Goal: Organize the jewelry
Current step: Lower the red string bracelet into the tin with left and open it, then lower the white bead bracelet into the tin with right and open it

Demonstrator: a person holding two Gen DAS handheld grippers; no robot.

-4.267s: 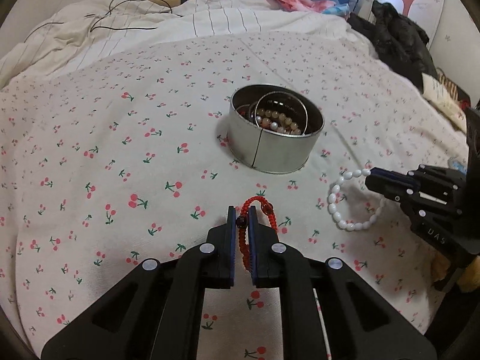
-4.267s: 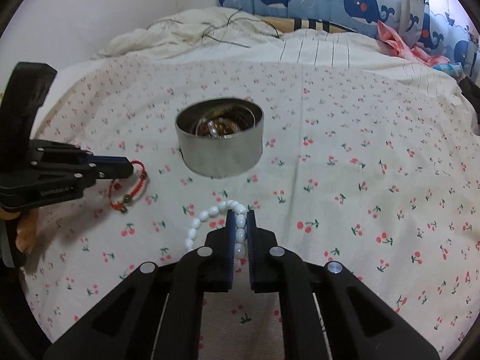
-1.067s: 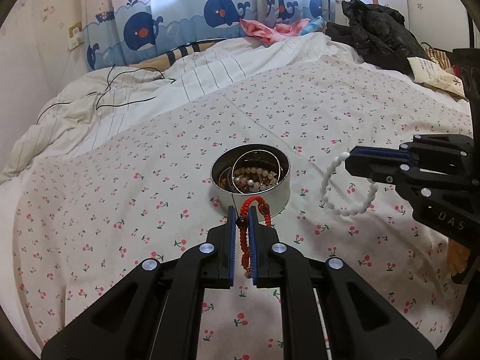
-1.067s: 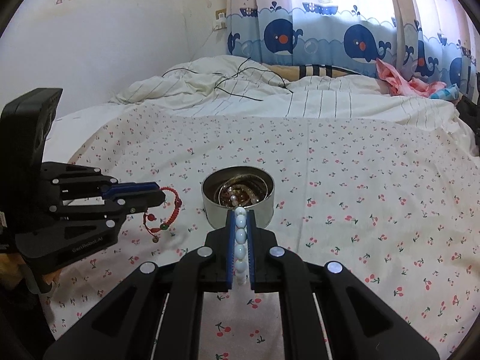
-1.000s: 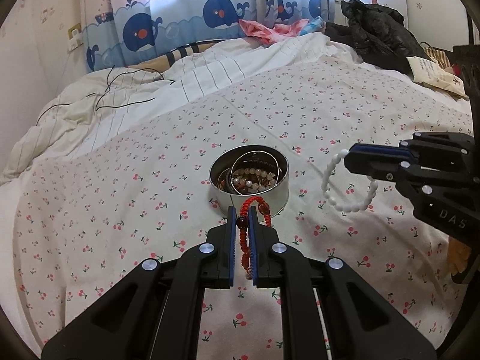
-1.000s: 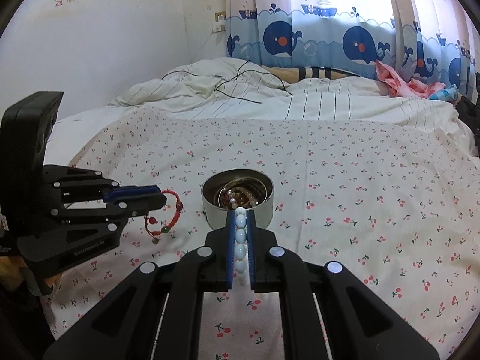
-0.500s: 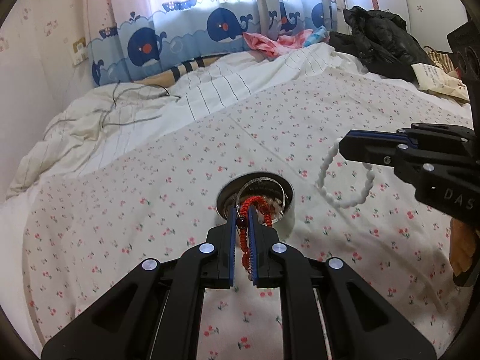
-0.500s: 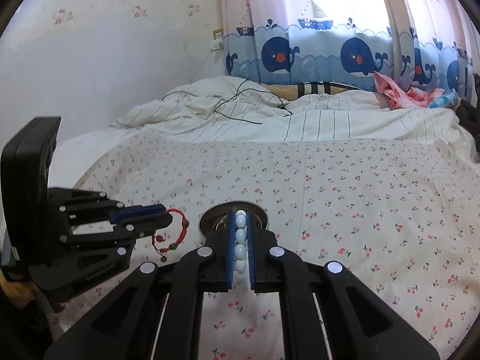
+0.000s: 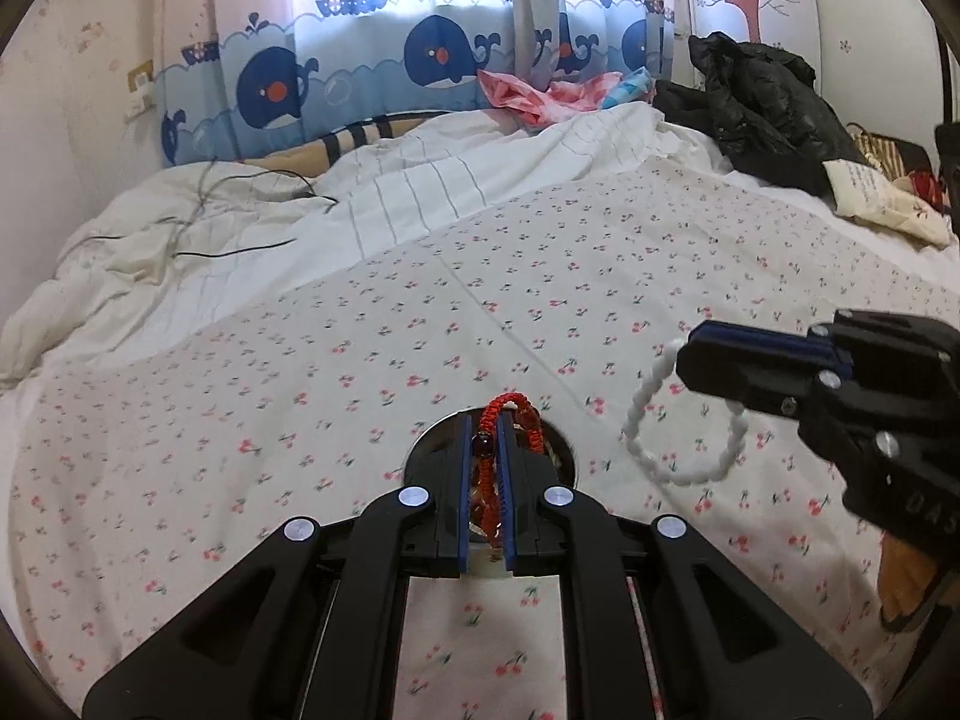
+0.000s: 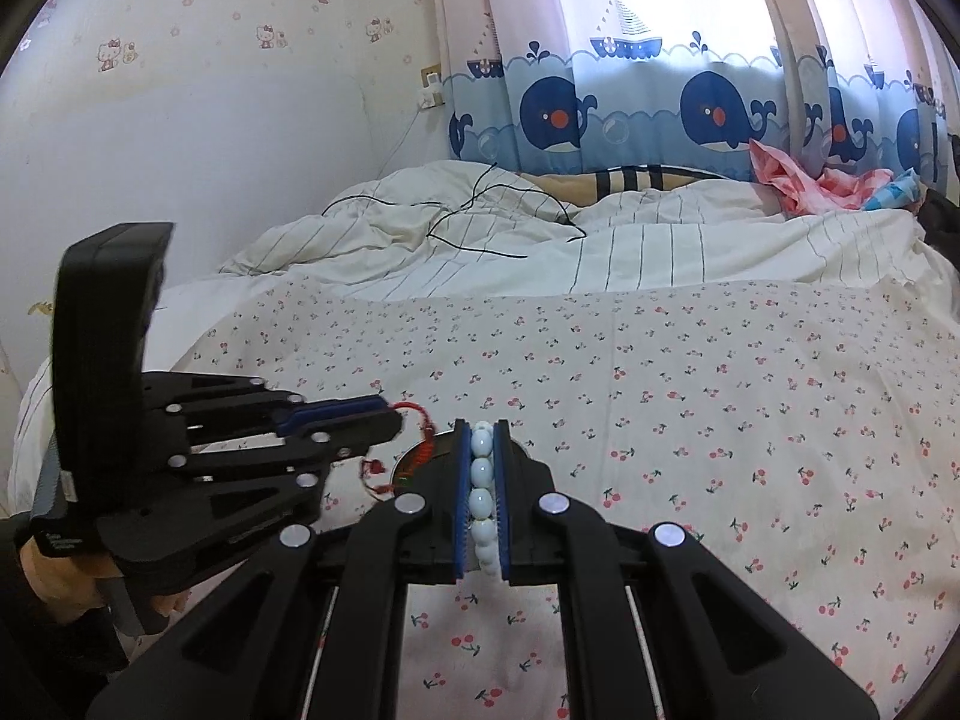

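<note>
The left gripper point(image 9: 483, 438) is clamping its two fingers narrowly on one red braided bracelet point(image 9: 501, 414), whose loop is rising above the fingertips while its lower part is lying hidden between the blue pads. The right gripper point(image 10: 480, 444) is pinching one white bead bracelet point(image 10: 480, 498) in the same way; four beads are showing in the slot in the right wrist view, and the rest of the loop is hanging free below the right gripper's tips in the left wrist view point(image 9: 678, 420). One round metal tin point(image 9: 561, 450) is sitting on the cherry-print bedspread point(image 9: 420, 330) directly beneath the left gripper, which is covering most of it; only an arc of rim is showing, and its contents are too obscured to make out. In the right wrist view the tin point(image 10: 420, 456) is again mostly hidden behind the fingers. Both bracelets are hanging in the air, the red one over the tin and the white one just to its right. Farther back, a striped white quilt point(image 10: 660, 246) with a thin black cable point(image 10: 480, 222) on it is lying before the whale-print curtain point(image 10: 690, 108).
</note>
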